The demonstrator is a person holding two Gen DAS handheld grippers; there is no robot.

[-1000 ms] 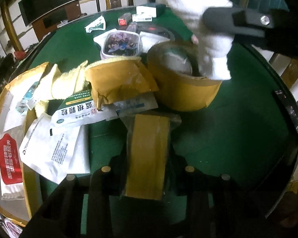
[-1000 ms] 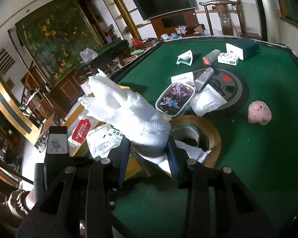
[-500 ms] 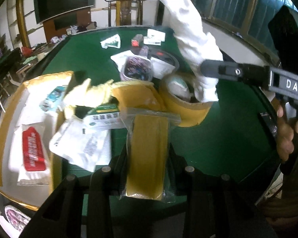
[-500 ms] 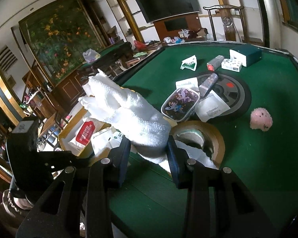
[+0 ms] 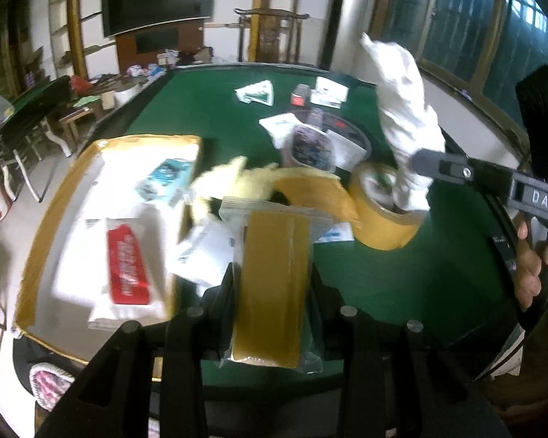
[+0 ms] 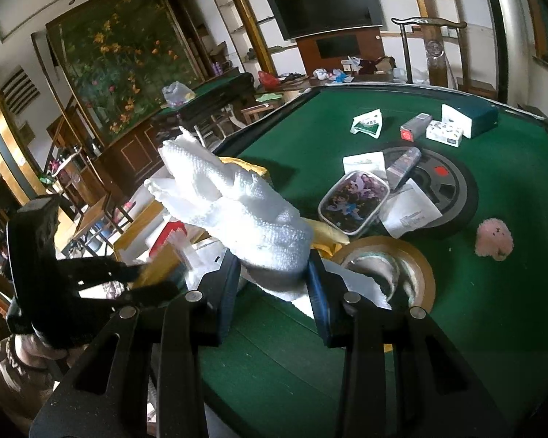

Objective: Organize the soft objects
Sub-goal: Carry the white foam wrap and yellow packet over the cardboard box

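Hiding its own lower end, yellow packet (image 5: 274, 284) in left gripper (image 5: 274, 292); white towel (image 6: 244, 211) in right gripper (image 6: 274, 281)

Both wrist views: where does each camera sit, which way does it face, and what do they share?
Left wrist: on the left gripper, looking down across the green table; it grips a yellow packet; the right hand shows.
Right wrist: on the right gripper, looking across the table; it grips a white cloth; the left gripper appears at left.
Shared: tape roll, cloth, table.
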